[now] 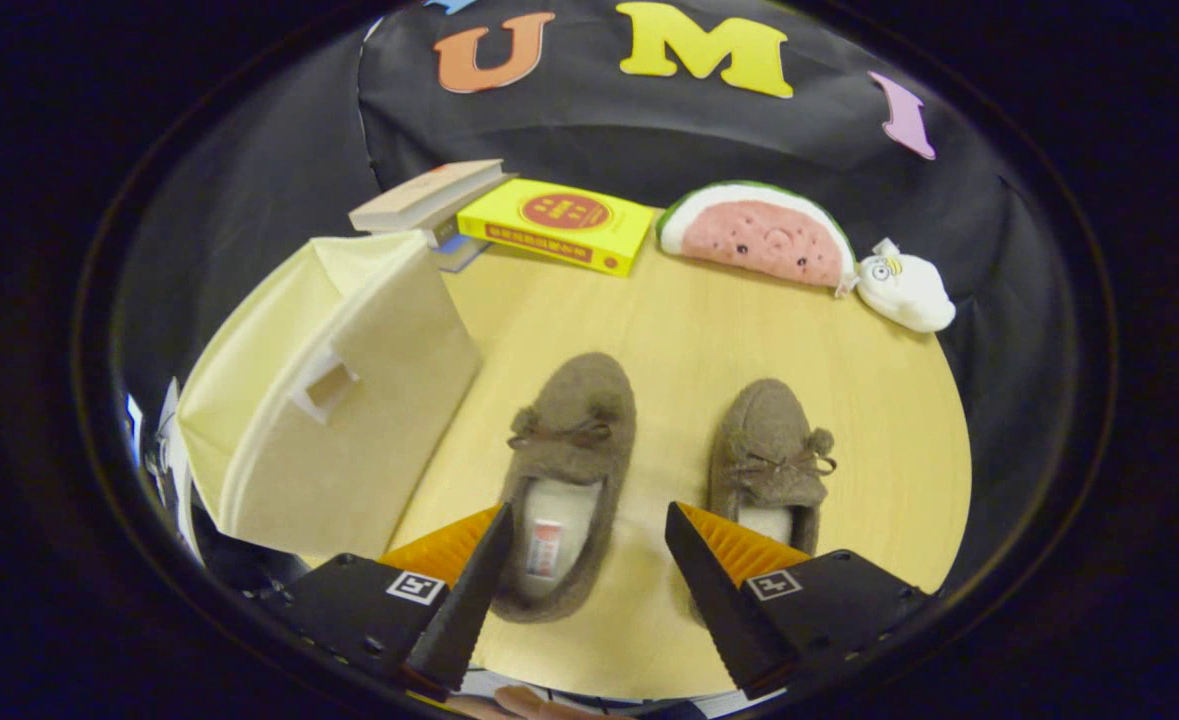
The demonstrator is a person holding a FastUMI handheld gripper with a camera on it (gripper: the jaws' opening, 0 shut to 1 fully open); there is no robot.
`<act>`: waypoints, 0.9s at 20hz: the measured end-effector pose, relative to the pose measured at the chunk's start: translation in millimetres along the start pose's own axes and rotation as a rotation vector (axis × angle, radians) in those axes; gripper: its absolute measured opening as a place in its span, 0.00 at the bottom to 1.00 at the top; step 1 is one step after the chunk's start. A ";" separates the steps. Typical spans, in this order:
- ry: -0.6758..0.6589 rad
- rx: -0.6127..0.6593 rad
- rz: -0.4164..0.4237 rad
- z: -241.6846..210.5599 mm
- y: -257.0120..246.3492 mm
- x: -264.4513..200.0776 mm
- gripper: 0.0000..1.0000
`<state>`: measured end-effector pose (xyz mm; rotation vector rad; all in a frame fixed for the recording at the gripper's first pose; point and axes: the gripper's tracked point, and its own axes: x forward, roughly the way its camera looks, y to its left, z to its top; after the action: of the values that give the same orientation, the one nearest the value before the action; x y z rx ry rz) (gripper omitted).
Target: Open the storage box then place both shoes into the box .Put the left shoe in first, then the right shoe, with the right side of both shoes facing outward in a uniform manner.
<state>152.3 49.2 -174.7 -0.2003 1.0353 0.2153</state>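
Two brown fuzzy slippers with small bows stand side by side on the wooden table, toes pointing away from me. The left shoe (567,470) lies between my fingers, its heel near the left fingertip. The right shoe (771,452) sits just ahead of the right finger, which covers its heel. A cream fabric storage box (334,400) stands to the left of the shoes, its lid down and a small pull tab on the top. My gripper (586,525) is open above the table, holding nothing.
At the back of the round wooden table (709,340) lie a yellow book (557,224), a stack of books (429,196) behind the box, a watermelon-slice plush (757,236) and a small white plush (904,288). A fingertip (524,703) shows under the gripper.
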 end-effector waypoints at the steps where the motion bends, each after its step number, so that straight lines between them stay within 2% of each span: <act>1: 0.029 0.009 -0.016 -3.6 -3.3 6.8 0.91; 2: 0.062 0.016 -0.032 -9.0 -7.7 14.0 0.89; 4: 0.114 0.028 -0.066 -15.7 -14.9 28.4 0.76; 5: 0.133 0.033 -0.056 -16.7 -12.1 33.9 0.69; 7: 0.164 0.050 -0.013 -19.3 -1.1 42.3 0.53; 10: 0.194 0.067 0.007 -18.0 6.8 45.6 0.18; 11: 0.210 0.078 0.013 -18.8 9.8 47.5 0.13; 12: 0.223 0.090 0.010 -19.4 10.1 48.4 0.13; 14: 0.250 0.127 0.008 -20.3 8.1 46.6 0.02; 18: 0.284 0.203 0.042 -19.4 14.4 40.2 0.02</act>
<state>152.2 61.1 -220.1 -0.0239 1.3359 0.1203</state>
